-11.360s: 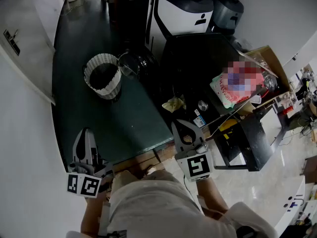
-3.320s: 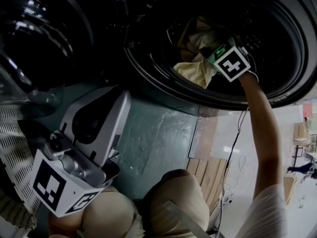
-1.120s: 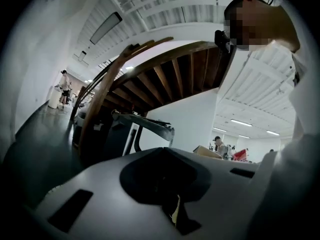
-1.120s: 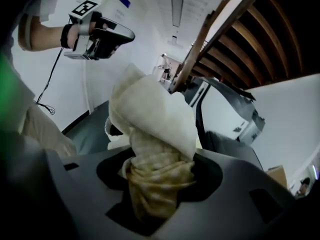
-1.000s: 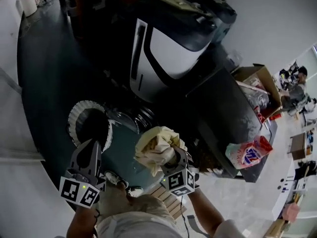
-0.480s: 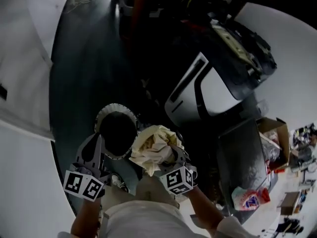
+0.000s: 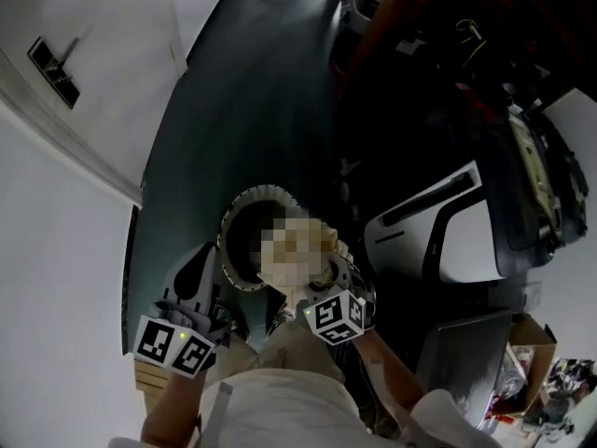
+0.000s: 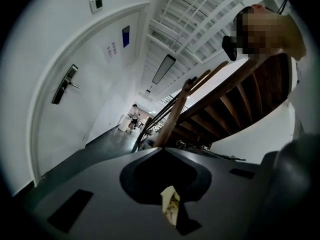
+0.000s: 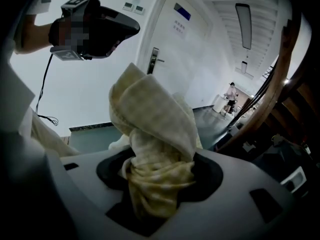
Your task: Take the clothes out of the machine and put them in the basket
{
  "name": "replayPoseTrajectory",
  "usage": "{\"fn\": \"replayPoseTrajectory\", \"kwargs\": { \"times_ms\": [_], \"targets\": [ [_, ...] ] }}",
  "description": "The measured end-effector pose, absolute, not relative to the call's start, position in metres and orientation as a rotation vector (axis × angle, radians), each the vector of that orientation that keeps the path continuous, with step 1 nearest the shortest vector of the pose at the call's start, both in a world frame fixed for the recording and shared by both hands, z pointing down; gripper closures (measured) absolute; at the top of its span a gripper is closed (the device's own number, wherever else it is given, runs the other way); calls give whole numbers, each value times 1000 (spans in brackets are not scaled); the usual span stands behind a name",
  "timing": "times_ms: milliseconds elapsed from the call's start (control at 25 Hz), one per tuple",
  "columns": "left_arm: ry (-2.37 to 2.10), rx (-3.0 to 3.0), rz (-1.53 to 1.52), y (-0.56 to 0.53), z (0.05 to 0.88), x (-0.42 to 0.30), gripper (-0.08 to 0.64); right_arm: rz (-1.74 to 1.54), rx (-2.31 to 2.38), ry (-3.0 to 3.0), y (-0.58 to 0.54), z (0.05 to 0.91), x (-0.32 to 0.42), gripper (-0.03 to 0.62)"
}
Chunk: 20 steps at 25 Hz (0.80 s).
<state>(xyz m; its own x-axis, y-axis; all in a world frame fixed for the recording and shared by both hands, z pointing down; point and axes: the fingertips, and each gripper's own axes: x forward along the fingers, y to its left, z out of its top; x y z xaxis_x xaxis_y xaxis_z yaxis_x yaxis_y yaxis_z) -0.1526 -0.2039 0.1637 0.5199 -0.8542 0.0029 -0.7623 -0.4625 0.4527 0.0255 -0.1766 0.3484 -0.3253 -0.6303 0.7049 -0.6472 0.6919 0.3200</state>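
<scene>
Yellow cloth (image 9: 150, 114) clamped in right gripper (image 9: 157, 156), at basket's (image 7: 244, 202) right rim. Left gripper (image 8: 161, 151) closed, scrap (image 8: 169, 205) lodged inside. I fear an early release drops cloth outside, onto floor (image 7: 233, 110).

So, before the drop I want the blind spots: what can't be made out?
Head view: a mosaic patch covers the cloth and part of the basket's rim; its inside is dark.
Head view: the machine's drum is unseen.
Left gripper view: whether the yellow scrap is pinched.
</scene>
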Motion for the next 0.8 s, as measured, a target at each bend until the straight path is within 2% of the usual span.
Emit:
{"fn": "replayPoseTrajectory", "kwargs": {
  "times_ms": [280,800],
  "targets": [
    [-1421,2214,-279,-202,234,-198,546,39,858,-2020,-202,419,-13,339],
    [-1443,2014,-321,-220,376,-228,546,59,724,-1945,-255,595,-46,336]
  ]
}}
